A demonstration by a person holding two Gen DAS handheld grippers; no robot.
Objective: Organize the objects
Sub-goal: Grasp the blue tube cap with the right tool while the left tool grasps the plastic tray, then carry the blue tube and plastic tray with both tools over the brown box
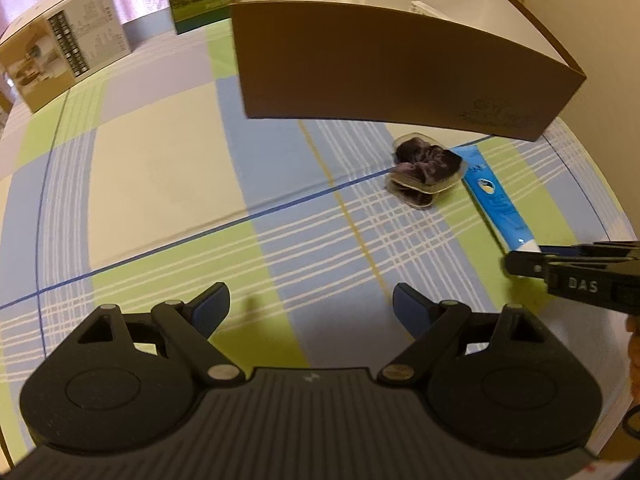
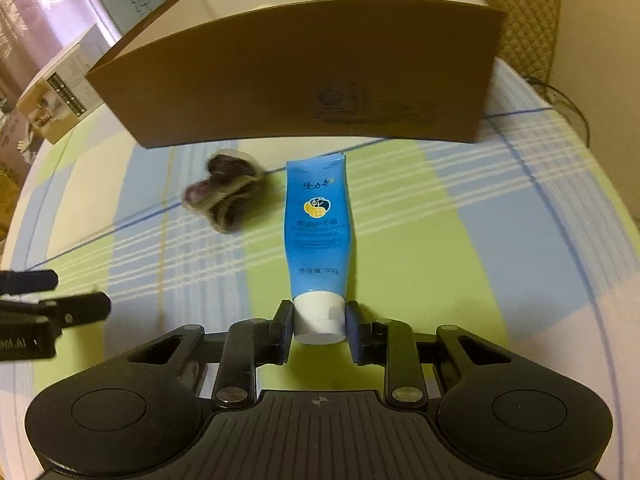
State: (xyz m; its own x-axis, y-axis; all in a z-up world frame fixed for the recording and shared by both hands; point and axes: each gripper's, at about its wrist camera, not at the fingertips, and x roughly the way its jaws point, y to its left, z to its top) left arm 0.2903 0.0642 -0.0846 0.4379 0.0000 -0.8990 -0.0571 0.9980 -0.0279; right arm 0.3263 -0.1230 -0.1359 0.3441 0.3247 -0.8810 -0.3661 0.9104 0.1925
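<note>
The right hand-held gripper (image 2: 319,326) clamps the white cap of the blue plastic cream tube (image 2: 320,236), which lies on the checked tabletop (image 2: 460,240) before the brown cardboard box (image 2: 296,80); the left hand-held gripper (image 1: 311,306) gapes empty

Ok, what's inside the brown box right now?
The left wrist view shows the brown box open-topped, with white inner walls and two pale items peeking over its near wall. That wall hides the floor and anything lower.
</note>
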